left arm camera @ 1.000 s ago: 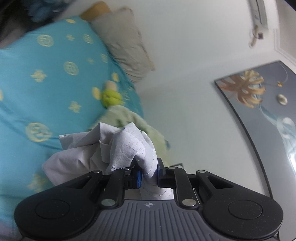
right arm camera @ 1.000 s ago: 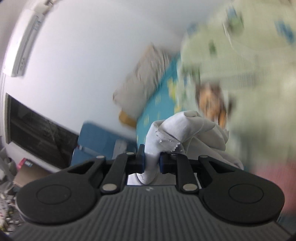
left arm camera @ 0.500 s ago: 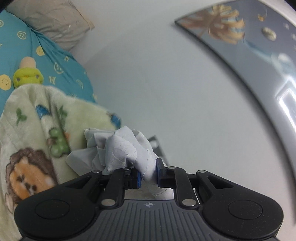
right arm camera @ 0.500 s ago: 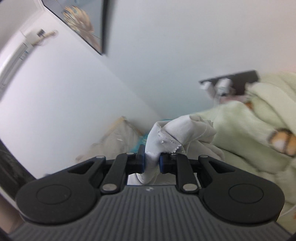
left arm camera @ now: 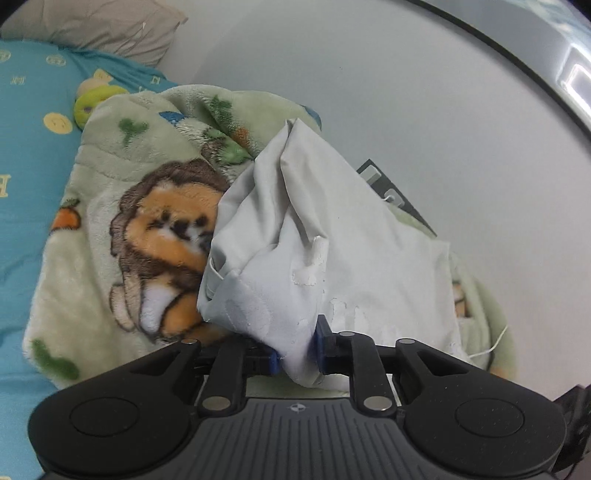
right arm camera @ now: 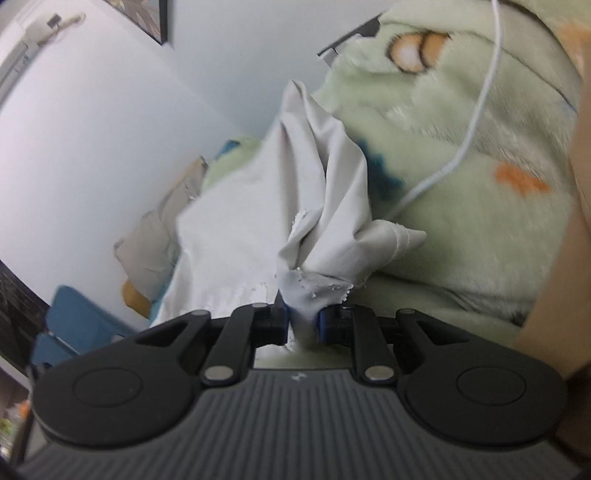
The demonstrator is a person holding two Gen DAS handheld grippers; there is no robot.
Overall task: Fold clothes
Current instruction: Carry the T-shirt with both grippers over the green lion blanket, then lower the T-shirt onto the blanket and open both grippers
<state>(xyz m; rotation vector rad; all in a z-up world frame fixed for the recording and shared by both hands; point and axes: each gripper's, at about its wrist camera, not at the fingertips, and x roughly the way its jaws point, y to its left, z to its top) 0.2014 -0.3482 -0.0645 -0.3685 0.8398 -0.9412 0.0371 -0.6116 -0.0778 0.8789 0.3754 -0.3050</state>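
A pale grey-white garment [left arm camera: 332,236] hangs bunched between my two grippers, over a green fleece blanket. My left gripper [left arm camera: 297,356] is shut on a fold of its edge. The cloth spreads up and to the right from the jaws. My right gripper [right arm camera: 303,325] is shut on another bunched, frayed edge of the same garment [right arm camera: 258,221], which stretches away to the upper left. The far part of the garment is hidden by its own folds.
A green fleece blanket with a lion print [left arm camera: 147,229] lies on the blue bed sheet [left arm camera: 26,155]; it fills the right of the right wrist view [right arm camera: 461,166]. A white cable [right arm camera: 476,110] runs over it. A beige pillow [left arm camera: 99,26] is by the white wall. A blue box [right arm camera: 74,325] is at lower left.
Both grippers have swung down toward the blanket with the garment. The garment has opened out from a tight bunch into a wider spread between them.
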